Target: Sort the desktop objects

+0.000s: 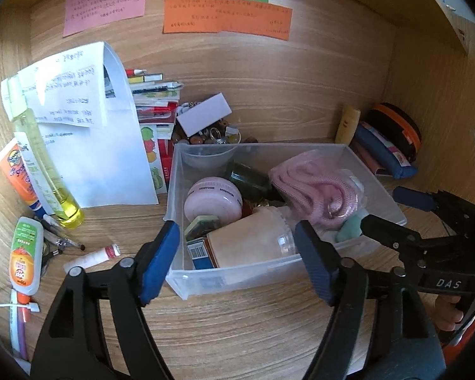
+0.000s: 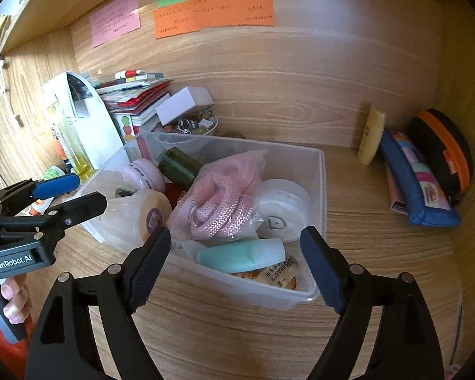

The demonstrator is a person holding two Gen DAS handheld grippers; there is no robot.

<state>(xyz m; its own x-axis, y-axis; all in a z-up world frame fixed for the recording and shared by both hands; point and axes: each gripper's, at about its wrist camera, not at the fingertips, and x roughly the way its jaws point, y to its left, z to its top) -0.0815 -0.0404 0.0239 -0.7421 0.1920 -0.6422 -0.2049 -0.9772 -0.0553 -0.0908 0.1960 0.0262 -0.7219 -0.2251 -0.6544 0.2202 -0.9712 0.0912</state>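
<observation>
A clear plastic bin [image 1: 262, 277] [image 2: 319, 171] stands on the wooden desk, filled with small items: a pink jar [image 1: 212, 199] [image 2: 144, 174], a bagged pink cord [image 1: 316, 186] [image 2: 218, 199], a peach jar [image 1: 250, 240] [image 2: 142, 212], a teal tube [image 2: 237, 255], a white lid [image 2: 281, 212]. My left gripper [image 1: 237, 259] is open at the bin's front edge, fingers straddling it. My right gripper [image 2: 234, 262] is open at the bin's near corner, empty. Each gripper shows in the other's view: the right one [image 1: 405, 209], the left one [image 2: 76, 193].
Left of the bin lie a yellow bottle [image 1: 44, 161], an orange tube [image 1: 15, 174], a glue bottle [image 1: 25, 253], pens and papers [image 1: 88, 133]. Books [image 2: 136, 95] and a trinket bowl [image 2: 190, 125] stand behind. At right are a yellow tube [image 2: 372, 136], a blue pouch [image 2: 418, 186] and an orange-black case [image 2: 443, 155].
</observation>
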